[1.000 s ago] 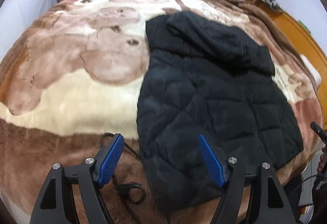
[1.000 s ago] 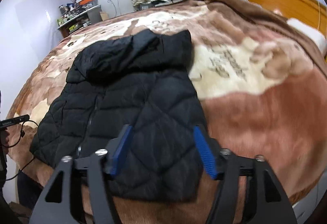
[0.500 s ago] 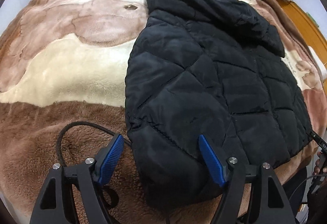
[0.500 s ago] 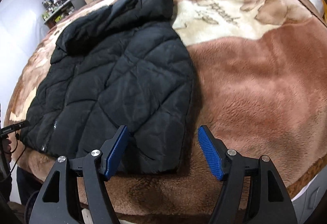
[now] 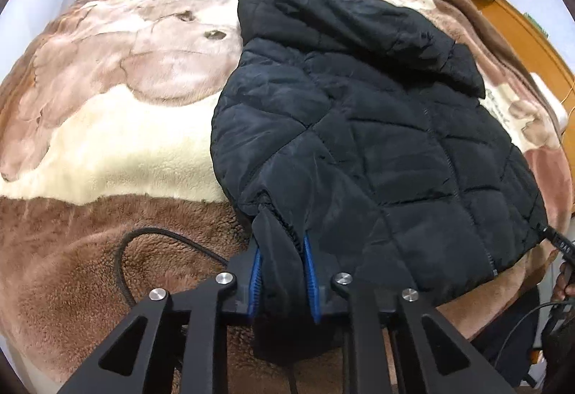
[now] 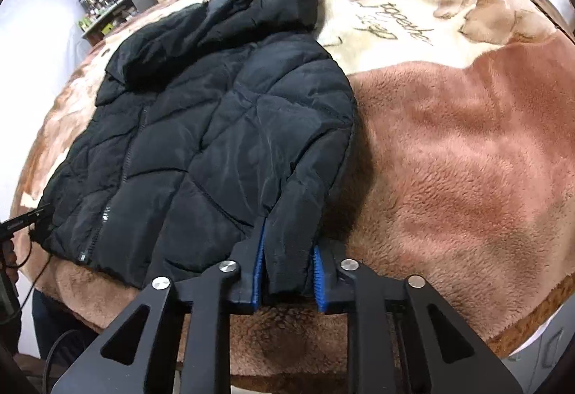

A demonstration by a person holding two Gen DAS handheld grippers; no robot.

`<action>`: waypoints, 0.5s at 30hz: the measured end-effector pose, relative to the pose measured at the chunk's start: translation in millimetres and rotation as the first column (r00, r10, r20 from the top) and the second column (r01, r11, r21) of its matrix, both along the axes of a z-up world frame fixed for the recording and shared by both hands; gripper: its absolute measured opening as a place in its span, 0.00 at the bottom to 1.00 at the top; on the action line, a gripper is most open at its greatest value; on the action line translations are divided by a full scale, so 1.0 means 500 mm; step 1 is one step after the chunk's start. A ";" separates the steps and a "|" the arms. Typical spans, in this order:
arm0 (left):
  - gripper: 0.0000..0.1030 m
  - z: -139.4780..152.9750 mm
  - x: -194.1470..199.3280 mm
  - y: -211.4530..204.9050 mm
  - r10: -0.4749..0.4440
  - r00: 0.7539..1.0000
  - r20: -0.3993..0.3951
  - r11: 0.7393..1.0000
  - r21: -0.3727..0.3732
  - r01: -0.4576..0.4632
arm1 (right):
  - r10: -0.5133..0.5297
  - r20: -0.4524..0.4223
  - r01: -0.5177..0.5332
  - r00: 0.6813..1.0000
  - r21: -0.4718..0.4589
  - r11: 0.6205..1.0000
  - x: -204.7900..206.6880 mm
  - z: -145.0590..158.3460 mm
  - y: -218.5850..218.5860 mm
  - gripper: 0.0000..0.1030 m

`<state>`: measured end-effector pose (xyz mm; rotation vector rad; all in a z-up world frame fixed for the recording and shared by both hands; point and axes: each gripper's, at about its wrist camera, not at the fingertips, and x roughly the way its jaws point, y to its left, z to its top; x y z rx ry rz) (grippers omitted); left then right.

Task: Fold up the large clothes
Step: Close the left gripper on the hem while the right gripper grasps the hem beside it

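Covering the bed, a brown and cream plush blanket (image 5: 107,142) carries a black quilted jacket (image 5: 359,142), spread flat, hood at the far end. The left gripper (image 5: 282,272) and right gripper (image 6: 289,272) have just been closing; both jaws now pinch the jacket's near hem corners.

even indoor light, sharp centre, fisheye-bent dark corners, soft shadows.

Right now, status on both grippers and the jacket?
Left gripper just closed on the jacket hem corner. Right gripper just closed on the opposite corner. Jacket flat on the blanket. Black cable beside left gripper.
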<state>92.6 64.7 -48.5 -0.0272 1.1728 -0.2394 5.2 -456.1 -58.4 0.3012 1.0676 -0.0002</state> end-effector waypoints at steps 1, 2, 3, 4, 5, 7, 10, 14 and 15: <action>0.19 0.009 -0.003 0.002 0.004 1.000 0.008 1.000 -0.016 -0.004 | 0.002 0.007 -0.002 1.000 -0.002 1.000 -0.002 0.004 0.001 0.18; 0.18 0.015 -0.006 0.003 0.002 1.000 0.014 1.000 -0.023 -0.002 | 0.001 0.019 -0.001 1.000 0.000 1.000 -0.006 0.010 0.003 0.18; 0.18 0.026 -0.010 0.003 -0.001 1.000 0.025 1.000 -0.024 0.002 | -0.001 0.028 0.001 1.000 0.003 1.000 -0.008 0.014 0.003 0.18; 0.18 0.034 -0.013 0.003 -0.003 0.999 0.033 0.999 -0.032 0.004 | -0.003 0.044 0.003 0.999 0.007 1.000 -0.013 0.023 0.003 0.17; 0.18 0.044 -0.017 0.004 -0.003 0.999 0.040 0.999 -0.042 0.005 | -0.004 0.054 0.003 0.999 0.010 1.000 -0.014 0.030 0.003 0.17; 0.17 0.061 -0.023 0.006 -0.007 0.999 0.050 0.998 -0.058 0.010 | -0.004 0.077 0.002 0.997 0.023 1.000 -0.019 0.046 0.002 0.16; 0.17 0.085 -0.029 0.011 -0.018 0.998 0.064 0.996 -0.083 0.023 | 0.004 0.110 -0.007 0.994 0.031 1.000 -0.028 0.074 0.003 0.16; 0.17 0.117 -0.056 0.027 -0.026 0.995 0.095 0.992 -0.121 0.037 | 0.020 0.157 -0.026 0.987 0.036 0.999 -0.051 0.119 0.005 0.16; 0.17 0.123 -0.065 0.031 -0.026 0.995 0.100 0.991 -0.129 0.039 | 0.022 0.164 -0.029 0.986 0.038 0.999 -0.060 0.129 0.004 0.16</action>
